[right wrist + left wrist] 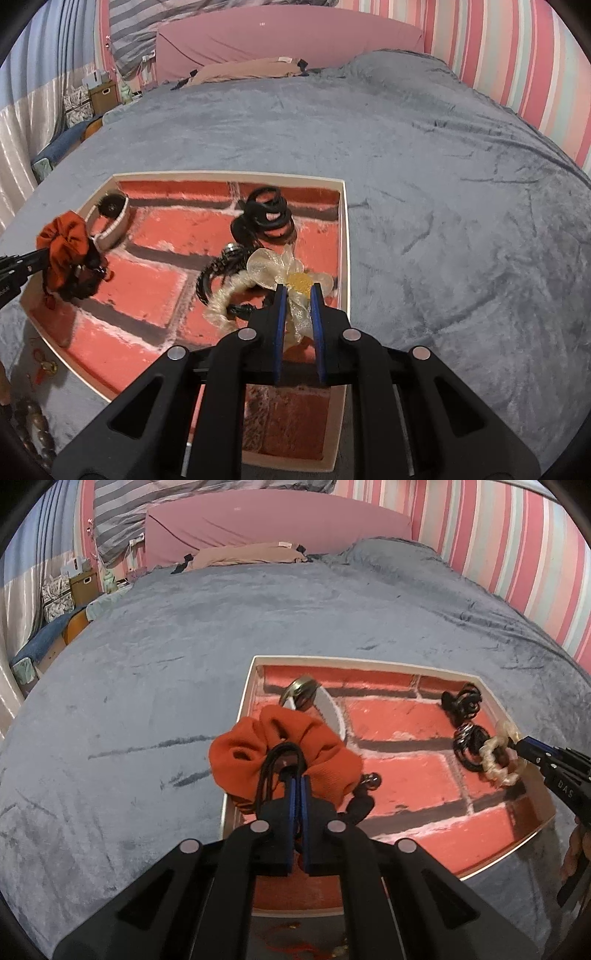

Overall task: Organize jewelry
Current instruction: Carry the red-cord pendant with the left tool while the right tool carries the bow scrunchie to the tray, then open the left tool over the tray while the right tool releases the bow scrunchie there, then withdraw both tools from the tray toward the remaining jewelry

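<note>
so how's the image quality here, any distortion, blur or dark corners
Left wrist view: strong fisheye bend, so the tray rim curves; black vignette in the corners; the orange scrunchie is sharp. Right wrist view: same bowed edges and dark corners; the cream bow hair tie is in focus, and the striped wall is softer.

Ahead of the left gripper (297, 775), the tray's (369, 661) brick-printed floor lies bare through the middle. The orange scrunchie (258, 753) it carries blocks its near left, with a ring stand (303, 694) just beyond. Ahead-left of the right gripper (297, 291), black coils (267, 214) crowd the way. To its right, the bed (461, 184) lies open past the tray's rim.
</note>
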